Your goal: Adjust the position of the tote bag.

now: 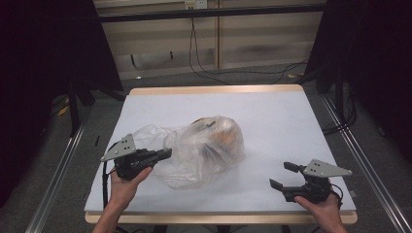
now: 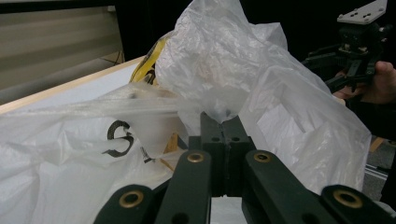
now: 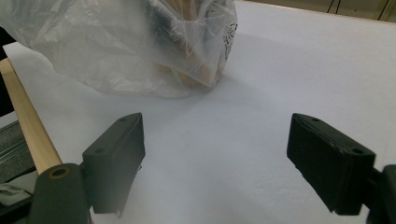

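Dark curtains and a pale slatted wall with trailing cables are seen behind a white-topped counter [image 1: 272, 116] edged in light wood. Near the middle of the counter, a little toward the person's left, a clear plastic bag [image 1: 204, 150] is seen lying, crumpled, with orange and dark contents showing dimly through the film; what they are cannot be told. Black printed lettering is seen on the bag in the left gripper view. The left tongs [image 1: 167, 154] are held at the bag's left side, and in the left gripper view their jaws are seen pressed together on a gathered fold of the plastic, which is drawn up taut from them. The right tongs [image 1: 283, 175] are held near the counter's front right corner, well apart from the bag, with their jaws spread wide and nothing between them; bare white counter is seen in the gap in the right gripper view.
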The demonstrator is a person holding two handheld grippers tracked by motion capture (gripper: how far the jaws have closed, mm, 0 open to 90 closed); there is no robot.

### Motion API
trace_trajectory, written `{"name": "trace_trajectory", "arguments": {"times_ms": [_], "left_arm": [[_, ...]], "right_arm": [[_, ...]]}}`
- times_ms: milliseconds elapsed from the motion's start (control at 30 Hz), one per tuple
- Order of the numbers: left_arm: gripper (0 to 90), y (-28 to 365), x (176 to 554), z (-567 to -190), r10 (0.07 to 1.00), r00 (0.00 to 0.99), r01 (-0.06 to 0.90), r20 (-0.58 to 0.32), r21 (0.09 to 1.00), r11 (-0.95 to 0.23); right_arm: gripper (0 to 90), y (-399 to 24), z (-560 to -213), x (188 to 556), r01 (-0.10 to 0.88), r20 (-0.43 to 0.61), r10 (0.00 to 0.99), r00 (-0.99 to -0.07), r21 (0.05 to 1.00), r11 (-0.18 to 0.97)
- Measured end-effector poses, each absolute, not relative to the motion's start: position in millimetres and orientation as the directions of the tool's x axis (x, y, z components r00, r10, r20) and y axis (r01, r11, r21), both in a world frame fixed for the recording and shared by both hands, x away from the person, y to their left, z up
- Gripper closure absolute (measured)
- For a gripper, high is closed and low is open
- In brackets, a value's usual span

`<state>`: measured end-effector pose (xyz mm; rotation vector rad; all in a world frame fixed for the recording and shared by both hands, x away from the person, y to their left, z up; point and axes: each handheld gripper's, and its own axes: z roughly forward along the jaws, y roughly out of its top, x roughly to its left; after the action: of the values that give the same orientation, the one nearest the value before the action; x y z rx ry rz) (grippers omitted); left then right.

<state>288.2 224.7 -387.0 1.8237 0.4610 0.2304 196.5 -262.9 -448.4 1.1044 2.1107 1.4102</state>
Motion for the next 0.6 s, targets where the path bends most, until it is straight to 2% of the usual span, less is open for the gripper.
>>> {"name": "trace_trajectory", "arguments": {"times_ms": [200, 600], "left_arm": [[90.0, 223.4, 287.5, -380.6, 0.43, 0.9, 0.18, -0.07, 0.958, -0.222], [90.0, 199.5, 292.1, -360.3, 0.382, 0.923, 0.127, -0.039, 0.97, -0.209]], "right_arm": [[18.2, -263.5, -447.5, 196.3, 0.394, 0.117, 0.764, -0.635, 0.9, 0.189], [17.2, -262.8, -446.7, 194.5, 0.394, 0.119, 0.762, -0.637, 0.9, 0.189]]}}
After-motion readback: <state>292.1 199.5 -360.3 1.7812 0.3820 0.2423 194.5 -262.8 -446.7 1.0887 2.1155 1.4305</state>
